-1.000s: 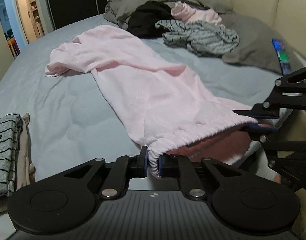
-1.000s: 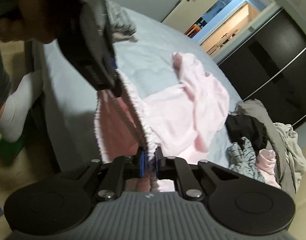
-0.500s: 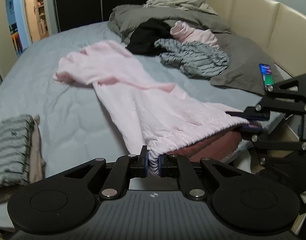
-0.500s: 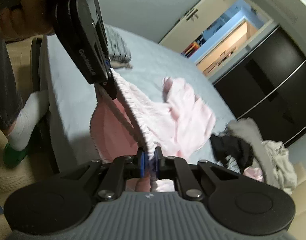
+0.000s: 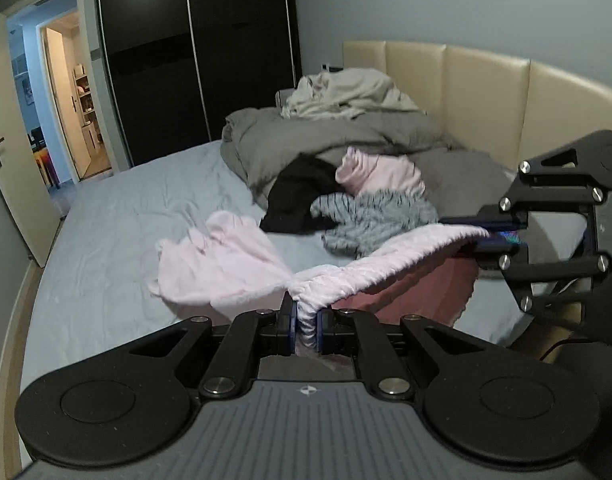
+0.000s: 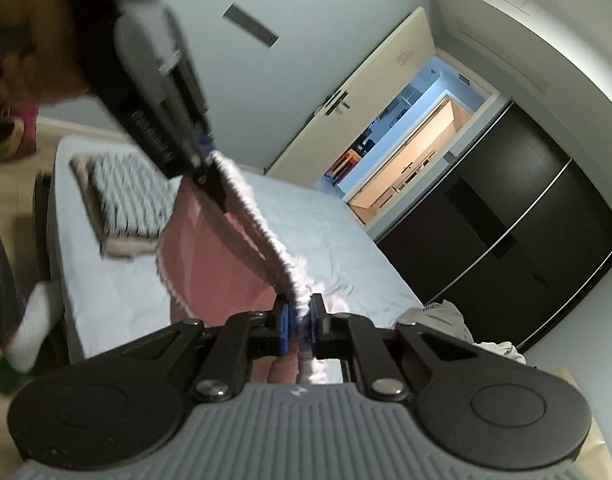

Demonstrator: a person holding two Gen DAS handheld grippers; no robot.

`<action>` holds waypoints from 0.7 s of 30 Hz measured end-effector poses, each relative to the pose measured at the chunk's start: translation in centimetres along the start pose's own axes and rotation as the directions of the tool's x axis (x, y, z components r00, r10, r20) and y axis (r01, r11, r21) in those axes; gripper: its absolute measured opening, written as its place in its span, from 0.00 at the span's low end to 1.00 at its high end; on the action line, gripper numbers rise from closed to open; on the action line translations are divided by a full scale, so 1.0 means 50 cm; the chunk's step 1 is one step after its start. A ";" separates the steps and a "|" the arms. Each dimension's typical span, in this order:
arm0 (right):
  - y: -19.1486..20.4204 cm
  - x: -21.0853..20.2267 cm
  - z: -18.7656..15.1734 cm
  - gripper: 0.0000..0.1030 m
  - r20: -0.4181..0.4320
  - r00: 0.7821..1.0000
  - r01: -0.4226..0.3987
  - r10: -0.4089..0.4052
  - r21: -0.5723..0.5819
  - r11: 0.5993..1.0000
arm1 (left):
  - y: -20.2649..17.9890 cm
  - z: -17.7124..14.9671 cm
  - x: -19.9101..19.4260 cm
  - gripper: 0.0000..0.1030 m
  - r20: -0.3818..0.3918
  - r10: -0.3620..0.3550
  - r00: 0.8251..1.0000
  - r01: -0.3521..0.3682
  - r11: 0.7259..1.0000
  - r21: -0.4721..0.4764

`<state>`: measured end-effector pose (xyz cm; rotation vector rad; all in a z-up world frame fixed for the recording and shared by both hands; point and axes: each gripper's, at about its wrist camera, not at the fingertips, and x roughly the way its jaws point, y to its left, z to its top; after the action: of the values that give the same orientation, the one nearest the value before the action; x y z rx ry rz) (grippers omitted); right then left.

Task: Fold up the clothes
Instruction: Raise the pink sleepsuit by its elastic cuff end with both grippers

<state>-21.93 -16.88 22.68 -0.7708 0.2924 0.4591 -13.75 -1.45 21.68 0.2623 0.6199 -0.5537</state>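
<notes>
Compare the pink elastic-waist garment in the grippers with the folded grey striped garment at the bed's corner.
The pink elastic-waist garment hangs unfolded, its waistband stretched between left gripper and right gripper; the folded grey striped garment lies flat on a stack. The first is plain, the second striped. Both are soft clothing.

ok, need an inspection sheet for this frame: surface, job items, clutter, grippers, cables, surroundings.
Surface: bed, light blue sheet, creased.
Job's things: pink garment, elastic waistband stretched between both grippers, far end trailing on the sheet.
Clutter: unfolded clothes pile and grey duvet by the headboard; folded striped stack at the bed's edge.
Grippers: left gripper and right gripper both shut on the waistband.
Cables: nothing seen.
Surroundings: dark sliding wardrobe, open door to a lit hallway.
</notes>
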 end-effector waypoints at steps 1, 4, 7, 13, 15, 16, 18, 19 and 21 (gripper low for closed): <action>-0.022 -0.012 0.015 0.10 0.005 1.000 -0.006 0.006 0.011 1.000 | 0.000 0.015 -0.006 0.07 0.002 0.002 1.000 -0.002 1.000 -0.009; -0.065 -0.039 0.054 0.11 0.007 1.000 -0.022 0.022 0.003 1.000 | 0.001 0.056 -0.022 0.07 0.007 0.010 1.000 -0.010 0.999 -0.037; -0.092 -0.055 0.078 0.11 0.004 0.999 -0.039 0.039 -0.015 0.999 | -0.004 0.078 -0.038 0.07 0.007 0.020 1.000 -0.020 0.998 -0.067; -0.120 -0.073 0.086 0.11 0.010 0.997 -0.076 0.076 -0.029 0.997 | -0.032 0.092 -0.060 0.07 -0.030 0.048 0.998 -0.049 0.997 -0.051; -0.118 -0.070 0.084 0.11 0.011 0.996 -0.083 0.084 -0.036 0.996 | -0.036 0.091 -0.067 0.07 -0.038 0.060 0.998 -0.062 0.997 -0.055; -0.116 -0.071 0.085 0.11 0.011 0.996 -0.084 0.084 -0.038 0.996 | -0.037 0.090 -0.070 0.07 -0.041 0.065 0.997 -0.067 0.996 -0.059; -0.109 -0.072 0.089 0.11 0.007 0.996 -0.085 0.086 -0.049 0.995 | -0.038 0.089 -0.076 0.06 -0.048 0.074 0.996 -0.077 0.995 -0.066; -0.105 -0.079 0.091 0.11 0.004 0.996 -0.087 0.088 -0.057 0.995 | -0.036 0.086 -0.081 0.07 -0.054 0.070 0.996 -0.074 0.995 -0.070; -0.099 -0.090 0.095 0.11 0.001 0.995 -0.095 0.096 -0.068 0.993 | -0.031 0.079 -0.091 0.07 -0.064 0.061 0.996 -0.066 0.995 -0.078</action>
<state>-22.91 -17.84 30.79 -0.8248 0.3119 0.5631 -15.81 -2.45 27.47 0.2240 0.6899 -0.4596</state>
